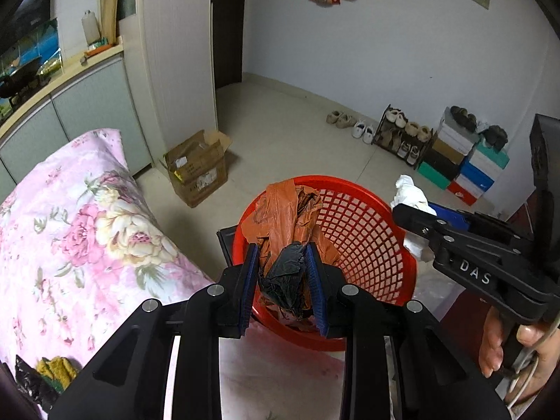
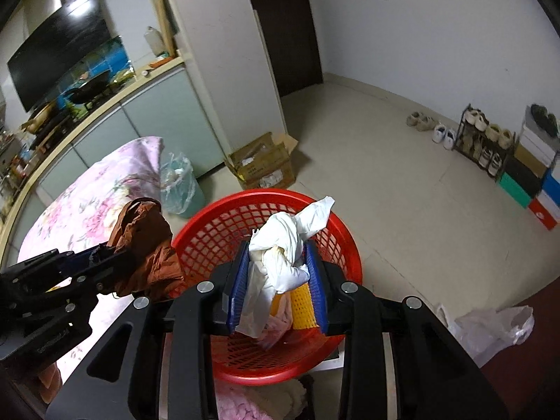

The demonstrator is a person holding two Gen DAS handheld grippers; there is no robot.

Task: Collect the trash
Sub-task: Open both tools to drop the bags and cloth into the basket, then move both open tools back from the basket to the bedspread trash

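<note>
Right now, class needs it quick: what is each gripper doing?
Left gripper: jaws closed on the orange and black plastic bags, above the red basket.
Right gripper: jaws closed on the white crumpled wad.

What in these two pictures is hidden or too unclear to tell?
- Left wrist view: the bottom of the red basket is hidden by the orange and black bags held in the left gripper.
- Right wrist view: the yellow mesh item is mostly hidden behind the white wad in the right gripper.
- Both views: shoe box labels are too small to read.
</note>
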